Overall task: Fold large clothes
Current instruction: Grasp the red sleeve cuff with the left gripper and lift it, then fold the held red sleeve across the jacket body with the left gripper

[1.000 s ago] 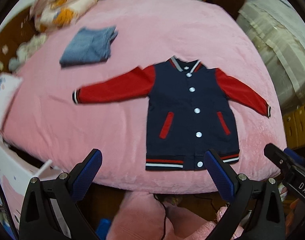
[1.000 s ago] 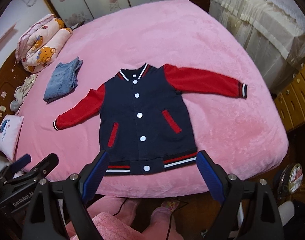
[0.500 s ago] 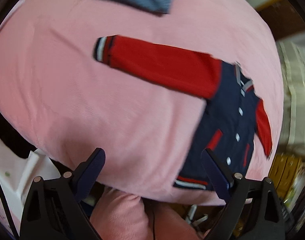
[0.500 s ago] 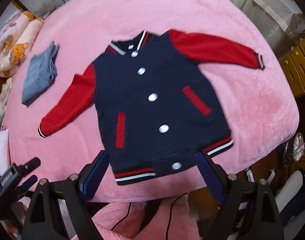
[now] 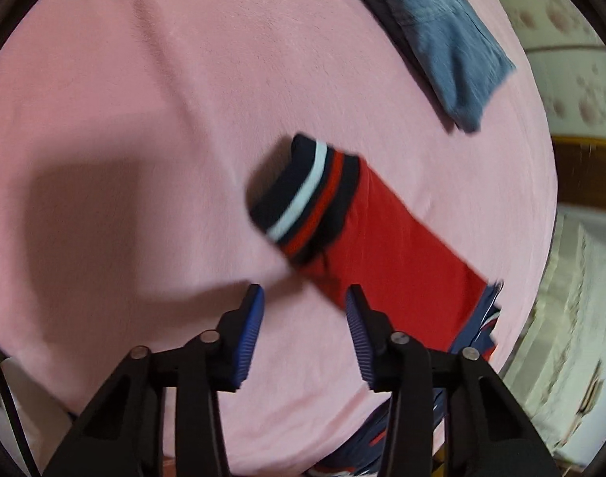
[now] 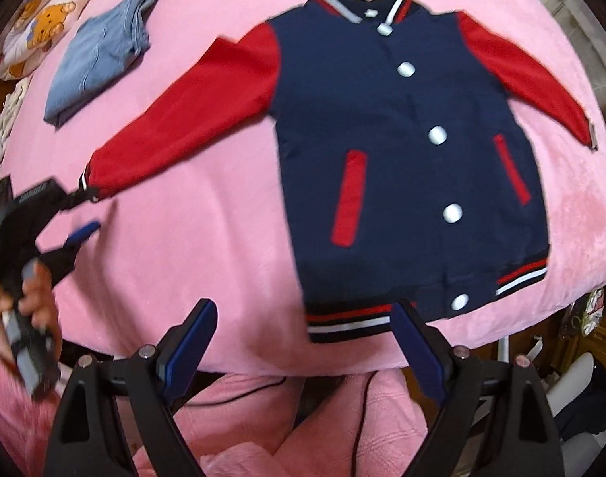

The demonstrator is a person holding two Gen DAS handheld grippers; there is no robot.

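Note:
A navy varsity jacket (image 6: 402, 151) with red sleeves and white snaps lies flat, front up, on the pink bed (image 6: 207, 246). Its left sleeve (image 6: 183, 115) stretches out toward the bed's left side. In the left wrist view the striped cuff (image 5: 306, 194) of that red sleeve (image 5: 398, 254) lies just ahead of my left gripper (image 5: 303, 298), which is open and empty, one finger over the sleeve's edge. The left gripper also shows in the right wrist view (image 6: 80, 214) by the cuff. My right gripper (image 6: 303, 318) is open and empty above the jacket's striped hem (image 6: 350, 318).
Folded blue jeans (image 6: 100, 51) lie at the bed's far left, also in the left wrist view (image 5: 446, 35). A bear-print pillow (image 6: 40, 20) sits at the far corner. A pink-clad person (image 6: 263, 421) stands at the bed's near edge. Wooden furniture (image 6: 589, 342) stands to the right.
My left gripper has moved down and left to the sleeve cuff and narrowed its opening. My right gripper has moved closer to the jacket's hem.

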